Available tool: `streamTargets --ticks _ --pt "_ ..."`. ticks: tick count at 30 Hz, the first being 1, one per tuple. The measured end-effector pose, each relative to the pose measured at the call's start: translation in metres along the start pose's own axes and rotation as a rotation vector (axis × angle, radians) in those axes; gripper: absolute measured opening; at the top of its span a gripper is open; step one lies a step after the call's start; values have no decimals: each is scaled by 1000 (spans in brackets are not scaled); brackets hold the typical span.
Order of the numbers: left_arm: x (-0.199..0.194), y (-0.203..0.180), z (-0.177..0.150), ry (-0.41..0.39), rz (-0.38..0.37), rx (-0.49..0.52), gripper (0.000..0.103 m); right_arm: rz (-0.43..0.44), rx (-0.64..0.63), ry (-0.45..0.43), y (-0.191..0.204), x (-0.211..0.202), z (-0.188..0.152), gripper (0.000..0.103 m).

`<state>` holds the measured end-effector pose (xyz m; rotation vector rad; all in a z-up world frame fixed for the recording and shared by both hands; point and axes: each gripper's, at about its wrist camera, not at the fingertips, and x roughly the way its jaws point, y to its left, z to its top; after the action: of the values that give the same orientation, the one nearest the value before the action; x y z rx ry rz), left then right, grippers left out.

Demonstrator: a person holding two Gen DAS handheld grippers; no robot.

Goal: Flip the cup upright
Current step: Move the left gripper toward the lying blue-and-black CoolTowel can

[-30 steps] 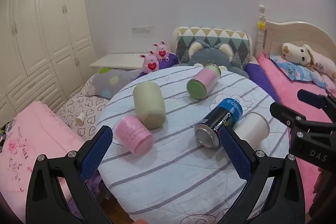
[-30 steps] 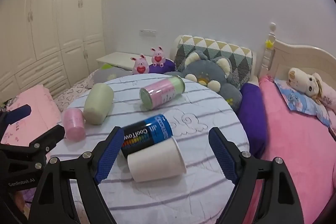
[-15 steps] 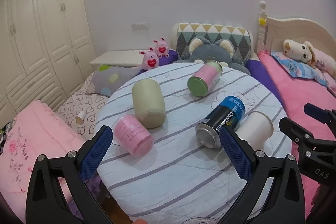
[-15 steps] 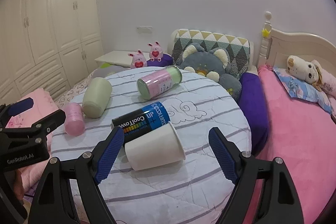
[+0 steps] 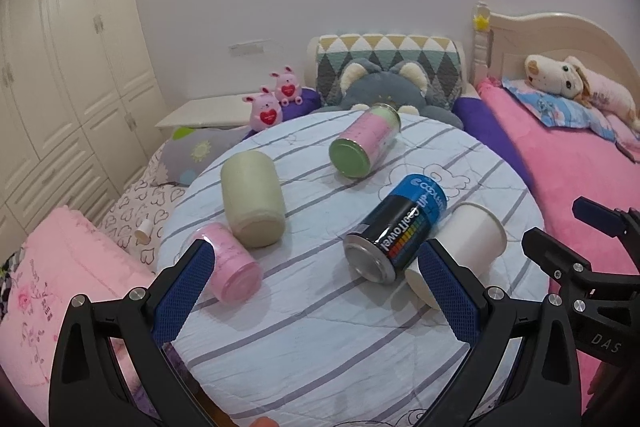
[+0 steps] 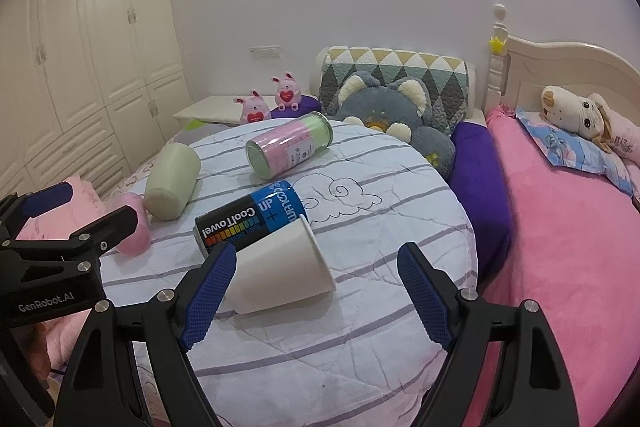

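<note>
A white paper cup (image 6: 280, 267) lies on its side on the round striped table (image 6: 360, 327), touching a black and blue can (image 6: 248, 219); it also shows in the left wrist view (image 5: 468, 239). A pale green cup (image 5: 252, 203), a pink cup (image 5: 232, 263) and a pink-and-green canister (image 5: 366, 145) also lie on their sides. My right gripper (image 6: 316, 299) is open, just in front of the white cup. My left gripper (image 5: 316, 295) is open above the table's near part, between the pink cup and the can.
A pink bed (image 6: 560, 227) with plush toys lies to the right. Cushions and a grey plush (image 6: 384, 103) sit behind the table. White wardrobes (image 5: 60, 67) stand at the left. A pink quilt (image 5: 48, 287) lies low at the left.
Both grippers have moved a little closer to the table and its objects. The right gripper has come nearer the white cup. Nothing on the table has moved.
</note>
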<state>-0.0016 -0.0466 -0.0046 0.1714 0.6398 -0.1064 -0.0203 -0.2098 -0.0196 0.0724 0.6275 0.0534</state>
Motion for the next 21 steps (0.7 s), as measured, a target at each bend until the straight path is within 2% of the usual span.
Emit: streamTargets --ticks 11,21 --pt "18 -9 8 44 -22 87 103 15 40 26 -11 7 -10 84" --pt "46 -26 16 110 -58 223 103 34 59 46 -15 23 -13 84"
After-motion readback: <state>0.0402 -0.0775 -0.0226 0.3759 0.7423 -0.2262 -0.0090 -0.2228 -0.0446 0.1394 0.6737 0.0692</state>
